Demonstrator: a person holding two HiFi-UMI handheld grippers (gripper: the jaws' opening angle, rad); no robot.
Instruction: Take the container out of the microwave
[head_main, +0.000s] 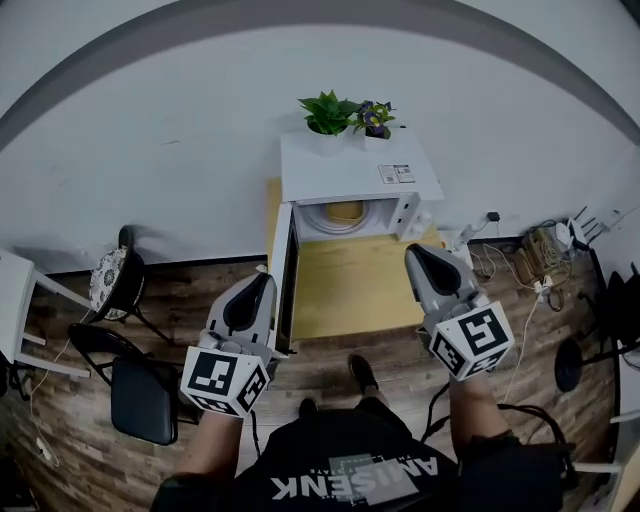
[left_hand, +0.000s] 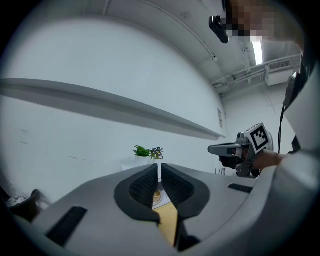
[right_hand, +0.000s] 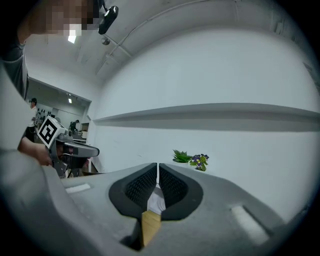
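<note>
The white microwave (head_main: 352, 170) stands at the back of a yellow table (head_main: 350, 290), its door (head_main: 284, 278) swung open to the left. Inside, a yellowish container (head_main: 345, 211) sits on the turntable. My left gripper (head_main: 264, 282) is shut and empty, level, its tip just left of the door's lower edge. My right gripper (head_main: 419, 254) is shut and empty, over the table's right side, short of the microwave. In the left gripper view the jaws (left_hand: 159, 172) are pressed together; the right gripper (left_hand: 235, 149) shows beside them. The right gripper view shows its jaws (right_hand: 157, 172) shut too.
Two potted plants (head_main: 330, 112) stand on top of the microwave. Black chairs (head_main: 145, 395) and a white stool (head_main: 18, 310) are at the left on the wooden floor. Cables and a power strip (head_main: 530, 268) lie at the right, near a black stand (head_main: 570, 365).
</note>
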